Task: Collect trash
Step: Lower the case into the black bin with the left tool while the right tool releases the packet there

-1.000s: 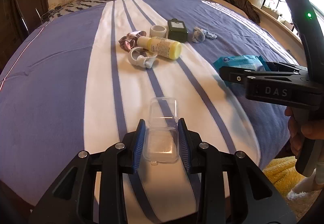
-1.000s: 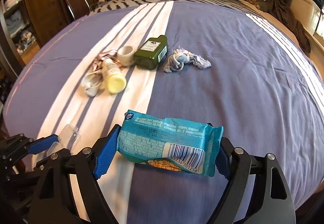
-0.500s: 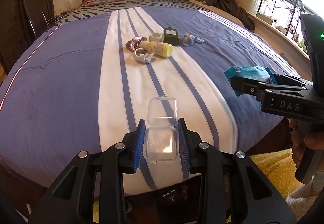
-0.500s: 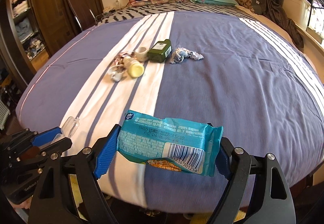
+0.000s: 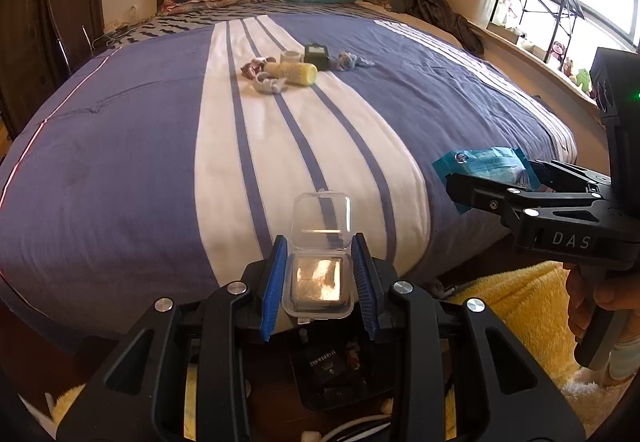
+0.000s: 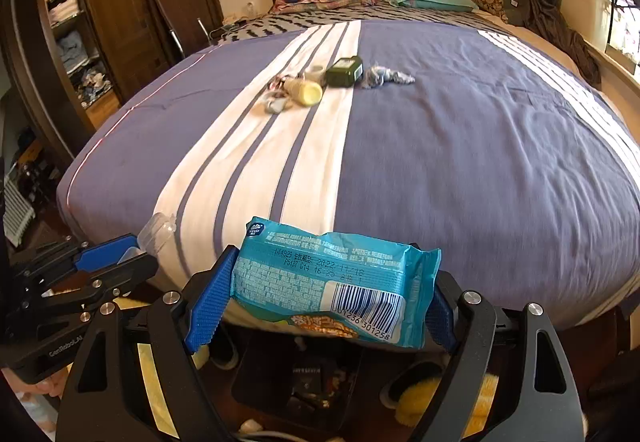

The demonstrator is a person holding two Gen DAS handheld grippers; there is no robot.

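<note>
My left gripper (image 5: 319, 284) is shut on a small clear plastic box (image 5: 319, 284) with its lid flipped open, held past the foot of the bed above a black bin (image 5: 332, 374) on the floor. My right gripper (image 6: 320, 302) is shut on a teal tissue packet (image 6: 332, 290), also past the bed's edge over the bin (image 6: 312, 378). The packet (image 5: 486, 164) and right gripper show at the right of the left wrist view. The left gripper (image 6: 120, 254) with the box shows at the left of the right wrist view.
On the striped bedspread (image 5: 280, 130) lie a yellow bottle (image 5: 294, 72), a green bottle (image 5: 316, 54), a tape roll (image 5: 291, 56), crumpled wrappers (image 5: 270, 84) and a balled cloth (image 5: 352, 60). A yellow rug (image 5: 516, 314) covers the floor. A wardrobe (image 6: 80, 22) stands left.
Both grippers have pulled back from the bed with their items, from over the bedspread to beyond its foot edge. The floor bin has come into view beneath them.
</note>
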